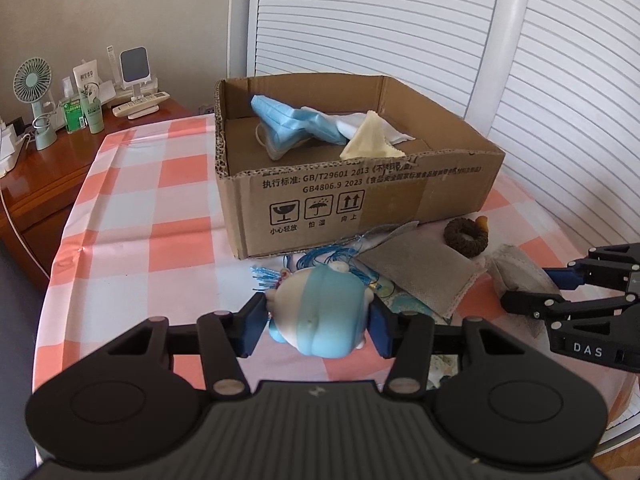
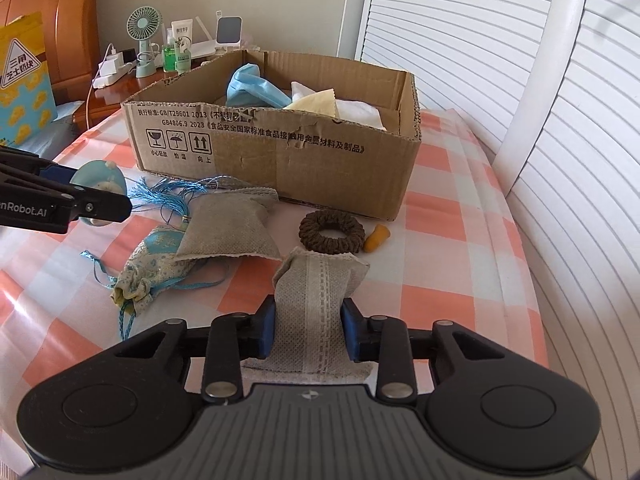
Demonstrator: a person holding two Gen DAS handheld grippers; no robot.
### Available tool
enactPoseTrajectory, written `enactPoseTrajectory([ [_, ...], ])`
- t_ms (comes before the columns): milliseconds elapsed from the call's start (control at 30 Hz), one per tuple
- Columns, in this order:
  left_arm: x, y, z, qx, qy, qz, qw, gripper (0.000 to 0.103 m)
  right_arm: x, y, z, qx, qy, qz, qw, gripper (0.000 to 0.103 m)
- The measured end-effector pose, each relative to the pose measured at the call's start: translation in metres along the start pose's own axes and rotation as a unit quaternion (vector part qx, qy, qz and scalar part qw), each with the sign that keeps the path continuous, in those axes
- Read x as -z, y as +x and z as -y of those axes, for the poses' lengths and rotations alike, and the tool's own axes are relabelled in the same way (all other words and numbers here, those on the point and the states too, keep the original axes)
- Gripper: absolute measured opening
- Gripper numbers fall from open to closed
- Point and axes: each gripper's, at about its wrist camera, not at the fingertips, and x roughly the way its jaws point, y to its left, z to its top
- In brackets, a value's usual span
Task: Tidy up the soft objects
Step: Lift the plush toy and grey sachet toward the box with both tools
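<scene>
blue plush toy [image 1: 320,312] sits clamped in left claw [image 1: 320,320]; right claw [image 2: 308,330] pinches grey sachet [image 2: 316,312].

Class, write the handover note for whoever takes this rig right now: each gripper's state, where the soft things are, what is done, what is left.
Left gripper: shut on the blue and white plush toy, near the table edge.
Right gripper: shut on the grey lace-striped pouch.
Done: blue cloth, yellow cloth and white cloth lie in the cardboard box.
Left: both held items, plus the plain grey pouch, floral drawstring bag, brown scrunchie, blue tassel and small orange piece, all on the checked tablecloth.
</scene>
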Motion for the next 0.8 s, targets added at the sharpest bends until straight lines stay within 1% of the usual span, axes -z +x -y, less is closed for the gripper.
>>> enactPoseTrajectory([
  [133,0.0,-0.014,0.004,0.001,0.015,0.0,0.9999,0.052,0.0,-0.011,0.003,-0.008,-0.002,0.009,1.0,0.037],
  [367,-0.005,-0.037,0.011,0.001,0.022,-0.001,0.9998,0.052,-0.002,-0.033,0.004,-0.015,-0.02,0.028,0.999,0.036],
  [467,-0.011,-0.046,0.014,0.001,0.027,0.003,0.9996,0.052,-0.005,-0.042,0.007,-0.028,-0.018,0.036,0.999,0.036],
  [600,-0.03,-0.054,0.019,0.0,0.039,0.019,0.9991,0.052,-0.009,-0.052,0.011,-0.036,-0.015,0.047,0.998,0.037],
  [800,-0.074,-0.051,0.025,-0.015,0.062,0.057,0.9963,0.052,-0.011,-0.061,0.016,-0.035,-0.018,0.061,0.997,0.036],
])
